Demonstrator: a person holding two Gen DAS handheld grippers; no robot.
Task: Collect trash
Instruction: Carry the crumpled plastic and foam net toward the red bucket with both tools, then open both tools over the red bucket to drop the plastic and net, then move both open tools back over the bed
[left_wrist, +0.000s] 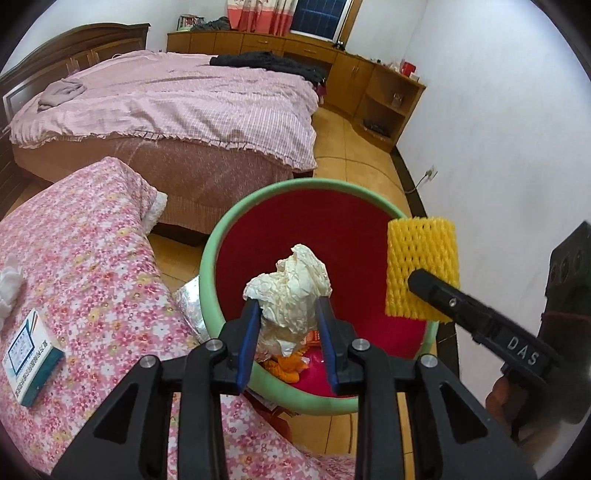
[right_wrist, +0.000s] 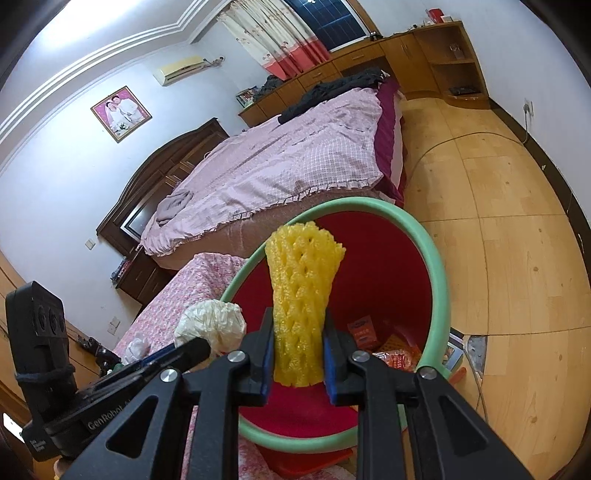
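My left gripper (left_wrist: 288, 314) is shut on a crumpled cream plastic bag (left_wrist: 291, 284) and holds it over the red trash bin with a green rim (left_wrist: 210, 254). My right gripper (right_wrist: 298, 332) is shut on a yellow foam fruit net (right_wrist: 301, 295) and holds it over the same bin (right_wrist: 439, 273). The net (left_wrist: 421, 258) and the right gripper's finger (left_wrist: 436, 291) show at the right in the left wrist view. The bag (right_wrist: 210, 321) shows at the left in the right wrist view. Orange wrappers (left_wrist: 291, 365) lie at the bin's bottom.
A surface with a pink floral cover (left_wrist: 92, 266) lies left of the bin, with a small teal and white box (left_wrist: 31, 362) and a white tissue (left_wrist: 9, 288) on it. A large bed (left_wrist: 166, 110) stands behind. Wooden cabinets (left_wrist: 373, 88) line the far wall.
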